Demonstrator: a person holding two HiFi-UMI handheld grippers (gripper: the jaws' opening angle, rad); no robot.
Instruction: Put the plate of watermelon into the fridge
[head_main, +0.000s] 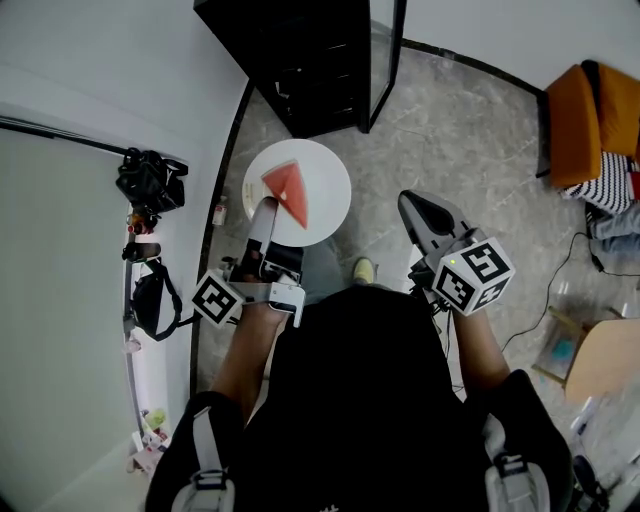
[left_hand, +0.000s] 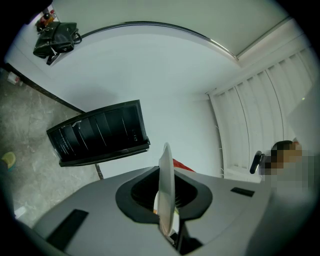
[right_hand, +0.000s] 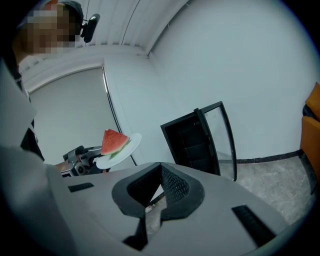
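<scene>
Aloft over the floor (head_main: 450, 130), plate (head_main: 325, 190) bearing one watermelon (head_main: 287, 190) wedge, rim clamped in left gripper (head_main: 265, 207), forearm (head_main: 250, 348) reaching forward. Just ahead, black fridge (head_main: 300, 60), door (head_main: 386, 60) standing open. Alongside, right gripper (head_main: 410, 205) raised, jaws together, nothing between.

Everything is lit bright and even, pretty much plain diffuse indoor light, and no single source can be picked out. Only soft, faint shadows are thrown on the floor (head_main: 450, 130). The white walls (left_hand: 165, 75) are rendered pale and a bit bluish in both gripper views. Heavy fisheye bending is seen there too: straight lines are curved and the corners are swallowed by black vignetting. The inside of the black fridge (head_main: 300, 60) is crushed to near-black, with little detail kept. A mild sheen is caught on its glass door (right_hand: 222, 140). The plate (left_hand: 166, 180) edge, right up against the lens, is rendered soft. The head view is kept fairly sharp.
</scene>
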